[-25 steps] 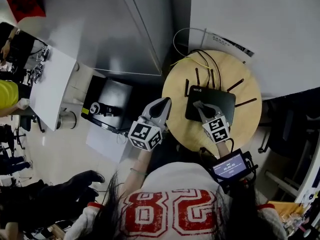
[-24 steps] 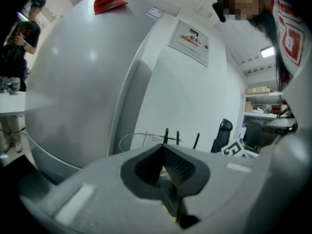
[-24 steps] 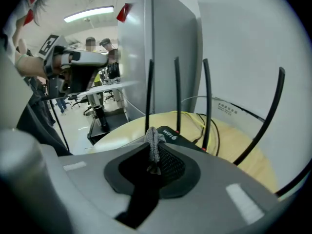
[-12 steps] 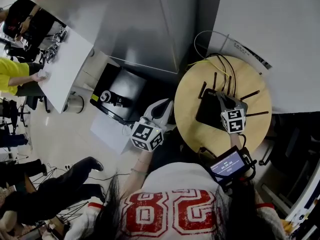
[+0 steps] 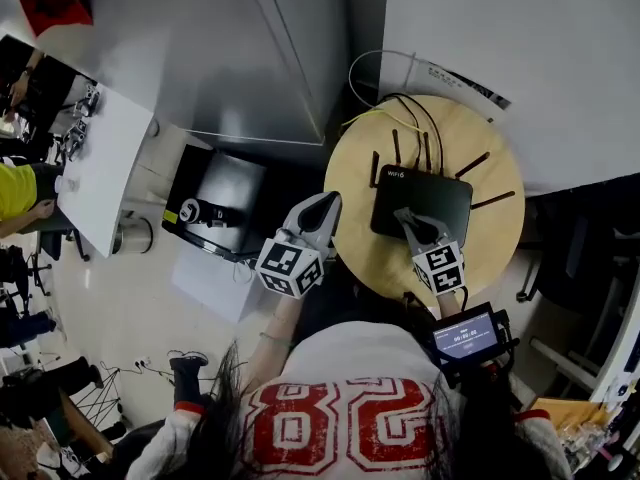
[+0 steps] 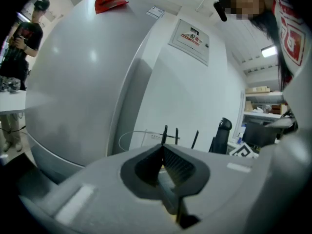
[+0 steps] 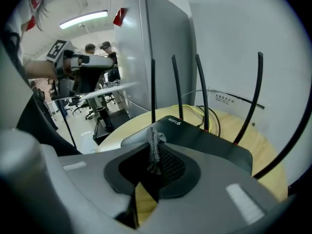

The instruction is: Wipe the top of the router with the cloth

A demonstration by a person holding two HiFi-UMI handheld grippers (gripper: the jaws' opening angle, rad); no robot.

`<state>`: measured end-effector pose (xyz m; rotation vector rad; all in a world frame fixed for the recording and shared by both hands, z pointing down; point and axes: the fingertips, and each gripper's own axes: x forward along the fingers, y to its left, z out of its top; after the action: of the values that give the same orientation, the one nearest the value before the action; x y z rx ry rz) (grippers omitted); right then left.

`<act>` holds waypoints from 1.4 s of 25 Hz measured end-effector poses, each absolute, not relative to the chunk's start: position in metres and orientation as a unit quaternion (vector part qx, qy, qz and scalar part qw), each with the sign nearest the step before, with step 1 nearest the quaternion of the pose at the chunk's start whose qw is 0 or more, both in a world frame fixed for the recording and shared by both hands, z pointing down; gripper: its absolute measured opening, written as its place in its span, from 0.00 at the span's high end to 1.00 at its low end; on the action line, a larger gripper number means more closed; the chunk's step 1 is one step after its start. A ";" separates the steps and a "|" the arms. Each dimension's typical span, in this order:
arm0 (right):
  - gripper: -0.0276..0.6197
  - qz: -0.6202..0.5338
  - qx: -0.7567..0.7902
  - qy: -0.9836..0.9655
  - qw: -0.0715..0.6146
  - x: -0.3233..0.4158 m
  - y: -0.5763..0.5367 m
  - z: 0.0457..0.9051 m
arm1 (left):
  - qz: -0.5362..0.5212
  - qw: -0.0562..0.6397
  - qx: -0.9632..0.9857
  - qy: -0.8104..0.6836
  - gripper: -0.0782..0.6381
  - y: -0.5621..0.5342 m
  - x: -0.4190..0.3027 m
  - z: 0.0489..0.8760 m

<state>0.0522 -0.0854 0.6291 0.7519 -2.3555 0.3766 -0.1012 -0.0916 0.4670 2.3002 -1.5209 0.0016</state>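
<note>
A black router (image 5: 432, 193) with several thin upright antennas lies on a round wooden table (image 5: 350, 183). My right gripper (image 5: 407, 215) rests over the router's near left part, shut on a small grey cloth. In the right gripper view the cloth (image 7: 155, 152) sticks up from between the jaws of that gripper (image 7: 155, 136), with the router (image 7: 209, 143) just beyond it. My left gripper (image 5: 326, 206) hovers off the table's left edge, away from the router. Its jaws (image 6: 163, 150) are shut with nothing in them.
Yellow and black cables (image 5: 398, 116) trail off the table's far side toward the white wall. A black box (image 5: 215, 208) sits on the floor to the left, next to a grey cabinet (image 5: 230, 58). Further left stand a white desk (image 5: 100, 168) and people. A screen device (image 5: 465, 333) rides near my right wrist.
My right gripper has drawn back with the cloth from the router's middle to its near left part. The head view has swung. The left gripper has kept its place by the table's edge.
</note>
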 end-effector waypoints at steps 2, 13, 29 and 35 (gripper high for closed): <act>0.89 0.145 0.272 -0.897 0.317 0.050 -0.068 0.629 | 0.000 0.192 0.826 -0.531 0.89 -0.094 -0.093 0.467; 0.89 0.133 0.301 -0.888 0.321 0.070 -0.101 0.626 | 0.002 0.190 0.833 -0.519 0.89 -0.096 -0.083 0.468; 0.89 0.125 0.368 -0.860 0.330 0.101 -0.190 0.633 | 0.008 0.194 0.787 -0.586 0.89 -0.085 -0.141 0.474; 0.89 0.139 0.365 -0.868 0.307 0.099 -0.145 0.635 | 0.011 0.200 0.805 -0.558 0.89 -0.096 -0.121 0.479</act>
<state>0.0986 -0.1447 0.6353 0.9651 -2.2968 0.3674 -0.1209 -0.0956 0.4792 2.2502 -1.5609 0.0320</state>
